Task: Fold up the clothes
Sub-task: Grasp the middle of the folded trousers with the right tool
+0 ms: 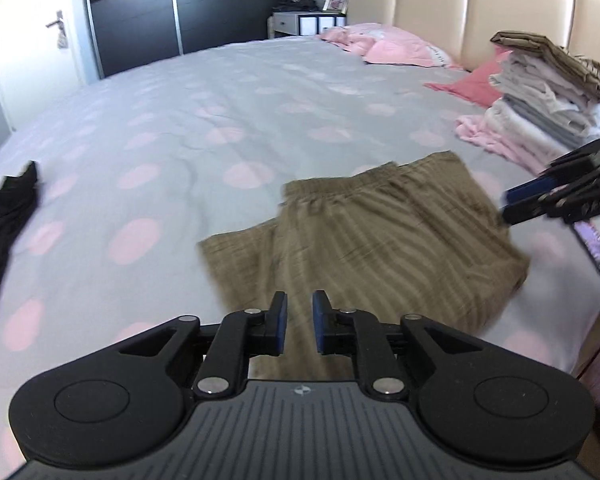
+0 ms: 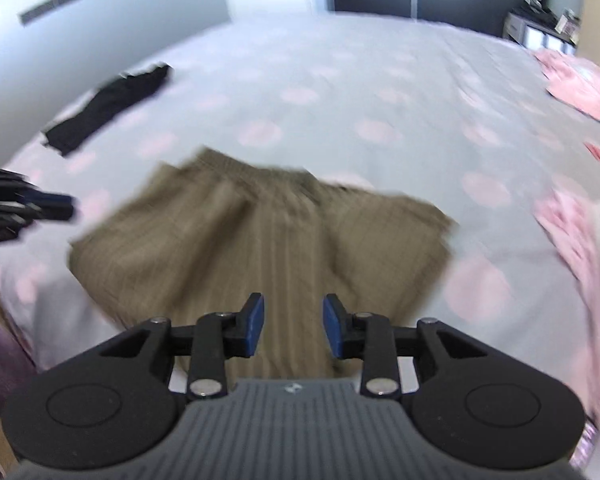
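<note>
Spread flat on the near part of a grey bed (image 1: 160, 120) with pink dots lies a pair of olive-brown striped shorts (image 1: 364, 232). Just above its near edge hovers the left tool (image 1: 300, 322), its blue pads apart and empty. At the shorts' right side the right tool (image 2: 294, 326) hangs, also apart, gripping nothing. Far right sits a stack of folded clothes (image 1: 548, 92); far left lies a black garment (image 1: 4, 216).

left tool (image 1: 300, 322) | right tool (image 2: 293, 328) | black arms | blue pads | silver screws | ribbed grey body
</note>
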### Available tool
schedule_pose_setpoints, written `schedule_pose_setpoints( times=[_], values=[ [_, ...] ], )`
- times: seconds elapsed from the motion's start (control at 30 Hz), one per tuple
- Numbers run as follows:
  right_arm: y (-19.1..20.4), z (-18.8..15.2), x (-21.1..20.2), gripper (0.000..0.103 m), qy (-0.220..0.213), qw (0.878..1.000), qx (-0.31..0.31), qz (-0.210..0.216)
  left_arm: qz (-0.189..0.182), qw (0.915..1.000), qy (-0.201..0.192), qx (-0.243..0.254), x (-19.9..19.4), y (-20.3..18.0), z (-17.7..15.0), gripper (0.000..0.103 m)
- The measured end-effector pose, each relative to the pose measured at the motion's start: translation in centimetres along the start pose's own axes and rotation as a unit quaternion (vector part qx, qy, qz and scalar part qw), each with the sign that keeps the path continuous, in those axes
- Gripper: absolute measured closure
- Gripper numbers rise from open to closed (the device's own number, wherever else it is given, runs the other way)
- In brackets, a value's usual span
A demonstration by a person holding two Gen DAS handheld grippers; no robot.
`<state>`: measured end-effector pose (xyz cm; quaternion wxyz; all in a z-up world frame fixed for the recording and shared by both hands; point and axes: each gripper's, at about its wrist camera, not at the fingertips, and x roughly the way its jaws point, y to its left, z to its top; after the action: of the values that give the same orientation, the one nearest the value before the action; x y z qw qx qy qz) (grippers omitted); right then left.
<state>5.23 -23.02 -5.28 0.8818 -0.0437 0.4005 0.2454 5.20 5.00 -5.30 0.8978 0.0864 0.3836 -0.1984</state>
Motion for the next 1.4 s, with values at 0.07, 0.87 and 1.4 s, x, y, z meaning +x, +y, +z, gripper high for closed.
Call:
schedule_pose_setpoints(
  times=[0.07, 0.87, 1.4],
  values=[
    [0.8, 0.4, 1.4, 0.062, 0.005, 1.000, -0.004, 0.018, -0.010, 0.9999, 0.009, -0.007, 1.5, -0.4, 0.4, 0.090],
    [-7.1, 0.4, 4.1, 0.009, 0.003, 0.989, 0.141, -0.048, 0.043, 0.9836, 0.028, -0.173, 5.4, 5.6, 0.0, 0.031],
    [-8.1, -1.0, 7.3, 0.001, 0.016, 0.965, 0.261, -0.006, 0.017, 0.9787, 0.044, -0.200, 8.9, 5.7, -1.6, 0.029]
  ],
)
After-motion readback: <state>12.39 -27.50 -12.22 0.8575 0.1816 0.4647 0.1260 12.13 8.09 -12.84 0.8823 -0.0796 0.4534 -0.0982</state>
